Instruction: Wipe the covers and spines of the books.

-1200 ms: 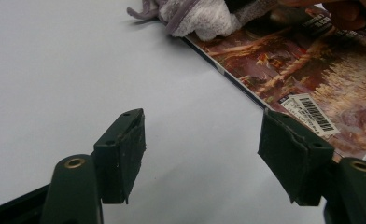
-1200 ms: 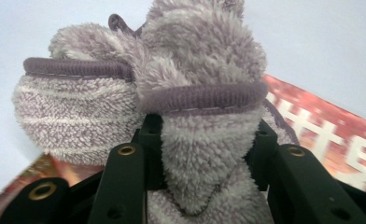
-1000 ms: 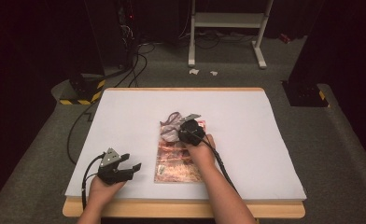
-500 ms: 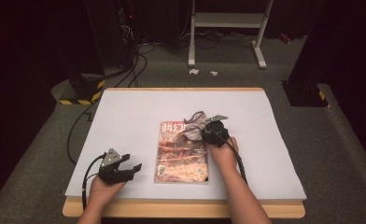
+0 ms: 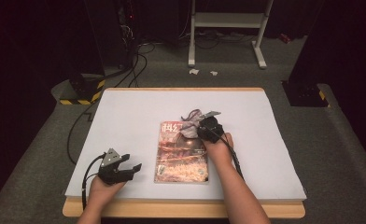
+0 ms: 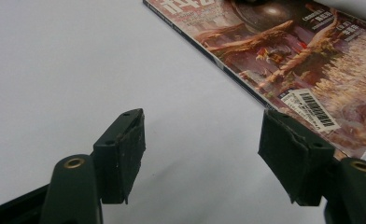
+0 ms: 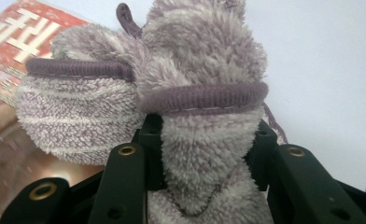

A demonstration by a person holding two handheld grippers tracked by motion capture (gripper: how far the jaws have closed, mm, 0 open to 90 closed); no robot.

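Observation:
A magazine [image 5: 181, 154] with a reddish cover lies flat on the white table top [image 5: 134, 116]; its spine and barcode corner appear in the left gripper view [image 6: 284, 60]. My right gripper [image 5: 200, 125] is shut on a fluffy grey-and-purple striped cloth [image 5: 193, 120], seen close up [image 7: 204, 140] with its purple hems bunched between the jaws, over the magazine's far right corner [image 7: 13, 37]. My left gripper [image 5: 130, 169] rests near the front left of the table, open, with nothing between its pads [image 6: 125, 149], just left of the magazine.
Dark floor surrounds the table, with cables [image 5: 125, 70] and a yellow-striped box [image 5: 80, 91] at the back left, a white metal stand [image 5: 228, 28] behind, and a black box [image 5: 307, 93] at the back right.
My right gripper has carried the fluffy cloth to the right and slightly farther back, uncovering more of the magazine's cover. The left gripper has stayed put.

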